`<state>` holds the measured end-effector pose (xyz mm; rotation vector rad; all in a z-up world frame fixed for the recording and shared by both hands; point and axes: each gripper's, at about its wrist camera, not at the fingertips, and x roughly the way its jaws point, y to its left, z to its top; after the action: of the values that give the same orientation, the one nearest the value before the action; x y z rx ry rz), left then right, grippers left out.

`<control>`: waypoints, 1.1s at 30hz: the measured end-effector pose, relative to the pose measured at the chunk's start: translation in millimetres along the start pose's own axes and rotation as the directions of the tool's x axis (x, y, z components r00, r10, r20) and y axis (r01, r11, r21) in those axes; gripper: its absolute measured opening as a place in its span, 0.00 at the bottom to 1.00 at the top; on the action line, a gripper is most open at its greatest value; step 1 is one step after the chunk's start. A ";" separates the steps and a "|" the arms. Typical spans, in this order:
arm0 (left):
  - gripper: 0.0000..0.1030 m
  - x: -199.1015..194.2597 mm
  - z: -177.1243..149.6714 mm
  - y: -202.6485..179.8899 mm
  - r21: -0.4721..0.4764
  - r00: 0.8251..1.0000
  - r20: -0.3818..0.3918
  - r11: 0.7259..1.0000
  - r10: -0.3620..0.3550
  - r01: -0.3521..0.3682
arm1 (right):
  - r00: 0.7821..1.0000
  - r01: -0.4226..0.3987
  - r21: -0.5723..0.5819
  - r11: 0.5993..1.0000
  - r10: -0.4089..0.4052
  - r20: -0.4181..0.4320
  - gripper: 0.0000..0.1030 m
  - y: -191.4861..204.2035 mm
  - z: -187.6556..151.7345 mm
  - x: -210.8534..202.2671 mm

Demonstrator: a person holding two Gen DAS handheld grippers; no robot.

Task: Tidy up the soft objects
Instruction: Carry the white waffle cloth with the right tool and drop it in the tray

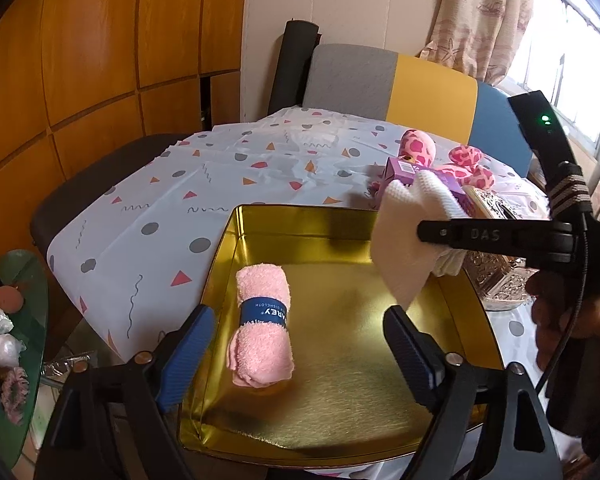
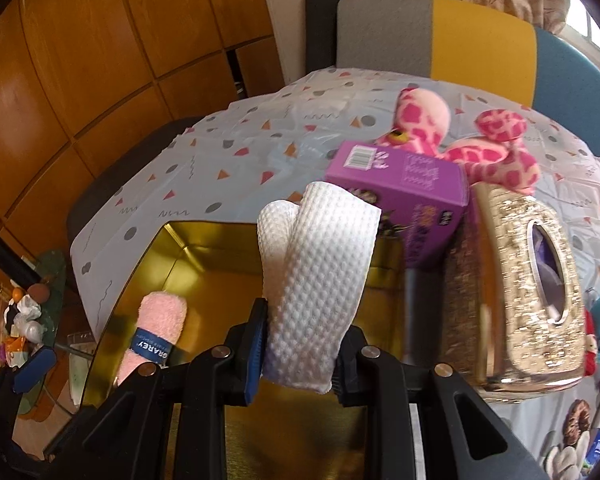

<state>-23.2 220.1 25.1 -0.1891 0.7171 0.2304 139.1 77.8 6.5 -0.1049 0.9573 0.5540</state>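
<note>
- Inside the shallow gold metal tin [image 1: 440,432], toward its left side, lies the rolled pink terry dishcloth with a dark blue paper band [image 1: 262,320]; it rests flat on the tin's floor, long axis running away from me.
- My left gripper [image 1: 296,354] hangs over the near edge of the tin with its blue-padded jaws spread wide. The pink roll sits between and just beyond the two fingers, touching neither pad.
- My right gripper [image 2: 300,350] is clamped on the folded white waffle-weave cloth [image 2: 320,276]. The pads pinch its lower end; the rest stands up past the fingertips, doubled into two lobes.
- In the left wrist view the white cloth hangs above the tin's far right corner, clear of the floor and well apart from the pink roll.
- Behind the tin on the patterned tablecloth [image 1: 148,216]: a purple cardboard box [image 2: 404,188], a pink spotted plush toy [image 2: 424,116], and a glittery gold tissue-box cover [image 2: 532,288] just right of the tin.
- The purple box appears to lean against the tissue cover; contact cannot be confirmed.
</note>
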 end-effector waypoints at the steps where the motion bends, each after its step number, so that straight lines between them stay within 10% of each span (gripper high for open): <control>1: 0.87 0.5 -0.5 1.2 -0.006 1.000 -0.001 1.000 0.000 0.000 | 1.000 -0.005 0.003 1.000 0.005 -0.007 0.25 2.0 -0.2 2.8; 9: 0.89 9.4 -3.7 11.3 -0.029 0.999 -0.028 0.999 0.020 -0.021 | 0.997 -0.037 0.024 0.999 0.038 -0.069 0.30 18.3 9.6 39.3; 17: 0.89 16.9 -4.7 27.4 -0.068 0.998 -0.039 0.996 0.052 -0.055 | 0.992 -0.105 0.042 0.994 0.108 -0.072 0.65 23.7 15.0 45.9; 33: 0.89 12.5 -6.1 5.2 -0.023 0.999 -0.033 0.999 0.024 -0.025 | 0.999 -0.018 0.049 0.999 0.016 0.041 0.66 -14.6 -25.4 -22.2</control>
<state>-19.3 225.3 11.8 -0.2071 0.7500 0.2600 117.4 48.1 7.2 -0.0413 0.9320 0.5462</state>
